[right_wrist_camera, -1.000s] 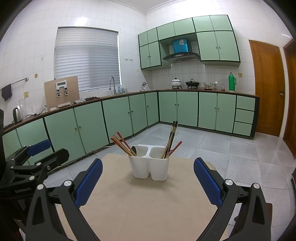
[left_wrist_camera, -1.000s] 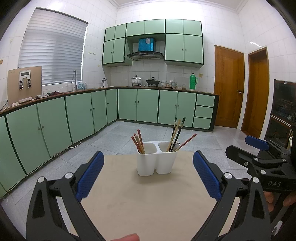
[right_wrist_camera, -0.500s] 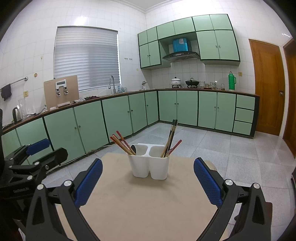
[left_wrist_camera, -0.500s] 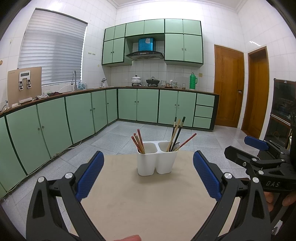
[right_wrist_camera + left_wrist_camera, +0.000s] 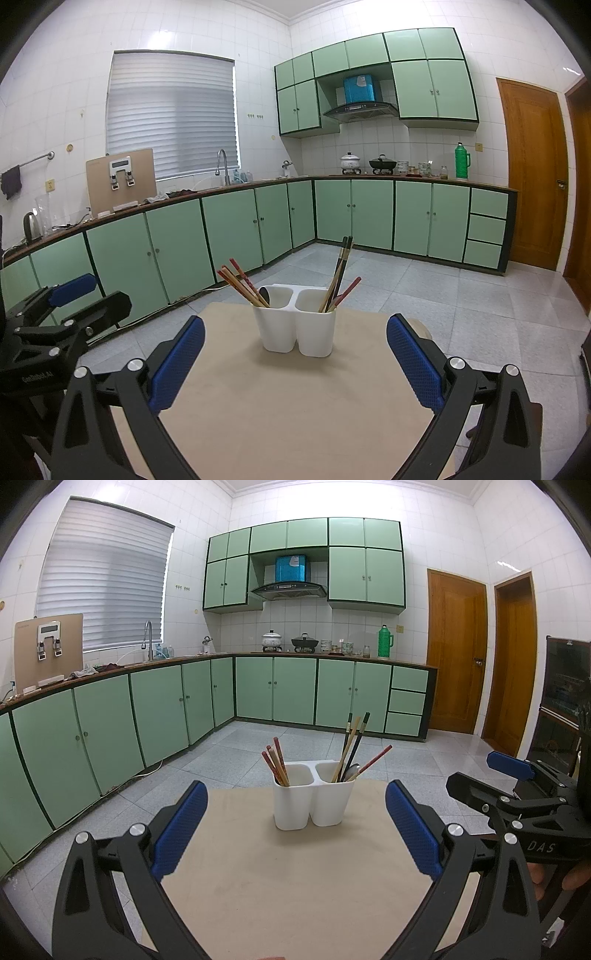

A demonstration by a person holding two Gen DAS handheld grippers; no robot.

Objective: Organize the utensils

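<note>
A white two-cup utensil holder [image 5: 313, 800] [image 5: 295, 325] stands near the far edge of a beige table [image 5: 280, 878] [image 5: 280, 398]. Its left cup holds red and wooden chopsticks [image 5: 276, 762] [image 5: 242, 283]. Its right cup holds dark, pale and red chopsticks [image 5: 355, 743] [image 5: 340, 275] and a spoon [image 5: 351, 771]. My left gripper [image 5: 295, 827] hangs open over the near table, nothing between its blue pads. My right gripper [image 5: 295, 354] is open too, also short of the holder. Each gripper shows at the side of the other's view.
Green kitchen cabinets [image 5: 295, 690] run along the left and back walls, with a tiled floor [image 5: 461, 306] between them and the table. Wooden doors [image 5: 456, 653] stand at the right. A person's hand [image 5: 561, 878] holds the right gripper's handle.
Almost nothing differs. Both views have shifted very slightly, and both grippers stay open at the same distance from the holder.
</note>
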